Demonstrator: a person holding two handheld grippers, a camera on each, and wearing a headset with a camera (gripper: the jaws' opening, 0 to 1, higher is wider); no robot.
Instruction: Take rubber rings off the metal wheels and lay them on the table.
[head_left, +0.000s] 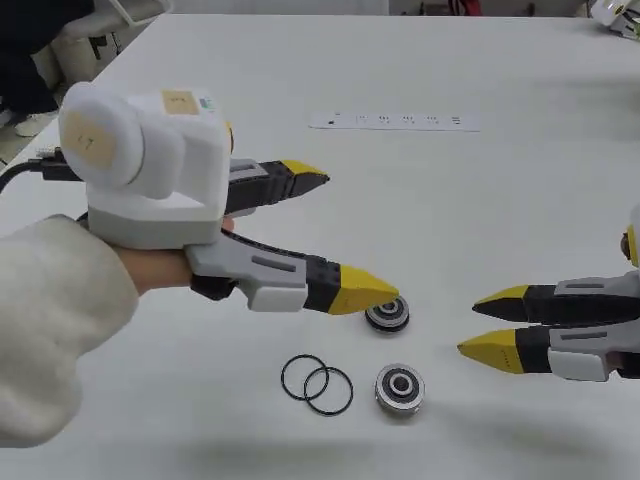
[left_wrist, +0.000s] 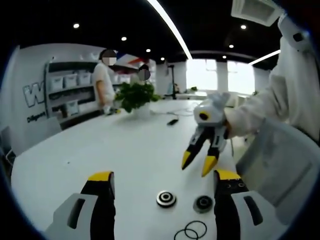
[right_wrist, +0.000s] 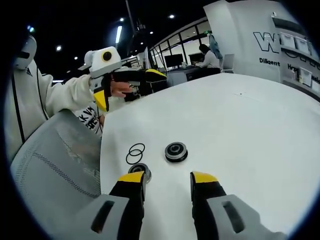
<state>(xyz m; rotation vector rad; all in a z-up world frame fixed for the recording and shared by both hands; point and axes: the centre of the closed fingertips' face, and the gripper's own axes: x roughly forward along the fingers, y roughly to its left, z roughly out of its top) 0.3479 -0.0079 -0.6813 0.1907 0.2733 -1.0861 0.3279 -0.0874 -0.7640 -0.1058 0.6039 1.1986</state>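
Left gripper (head_left: 350, 235), jaws spread wide and empty, hovers with its near jaw tip just above the far wheel (head_left: 387, 314). The right gripper (head_left: 472, 323), jaws somewhat apart and empty, points in from the right over the white table (head_left: 520, 200). The near wheel (head_left: 400, 388) shows bare bright metal. Two rubber rings (head_left: 316, 383) lie overlapped on the table just left of it. The far wheel's rim looks dark, so a ring probably remains: judged about halfway or later.

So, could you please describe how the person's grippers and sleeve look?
The left gripper and right gripper match: pale grey bodies, black jaws ending in pointed yellow tips. A black cable trails from the left one. The sleeve is cream-white.
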